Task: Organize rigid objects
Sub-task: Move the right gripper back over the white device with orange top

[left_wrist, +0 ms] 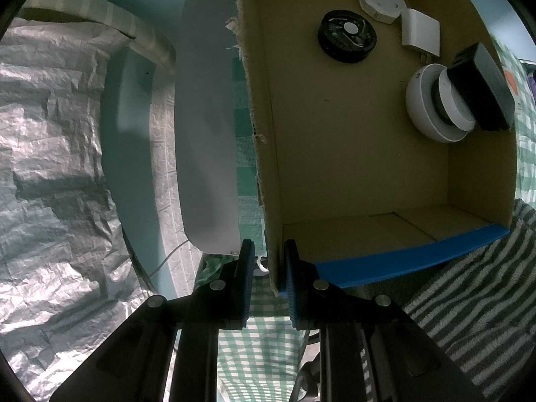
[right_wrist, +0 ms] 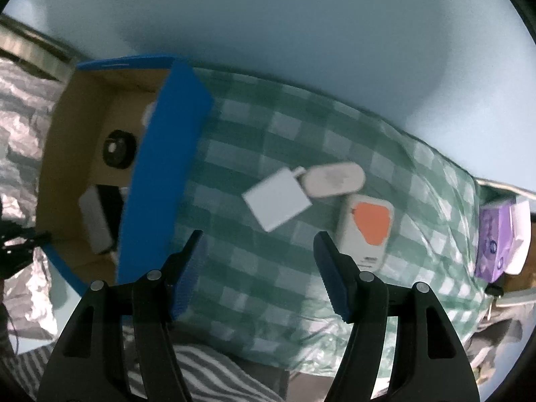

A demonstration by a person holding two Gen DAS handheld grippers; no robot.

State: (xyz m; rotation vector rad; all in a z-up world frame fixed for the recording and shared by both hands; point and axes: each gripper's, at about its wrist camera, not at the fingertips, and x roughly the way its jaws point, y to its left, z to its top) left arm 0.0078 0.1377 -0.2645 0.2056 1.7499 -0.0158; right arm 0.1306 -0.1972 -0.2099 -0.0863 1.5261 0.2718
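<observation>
A home, most likely a bedroom. A green-and-white checked cloth covers a soft surface, with a grey-striped blanket at six o'clock in the right wrist view. A pale blue wall fills twelve o'clock. In the left wrist view, crinkled silver sheeting lies at nine o'clock.

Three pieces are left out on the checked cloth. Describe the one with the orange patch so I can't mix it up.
Start at the blue-edged cardboard box and move right across the green checked cloth. Past the flat white square adapter and the white oval case lies a white rounded-rectangular piece, just beyond one finger of the right gripper. It alone carries a large orange patch on its face.
</observation>
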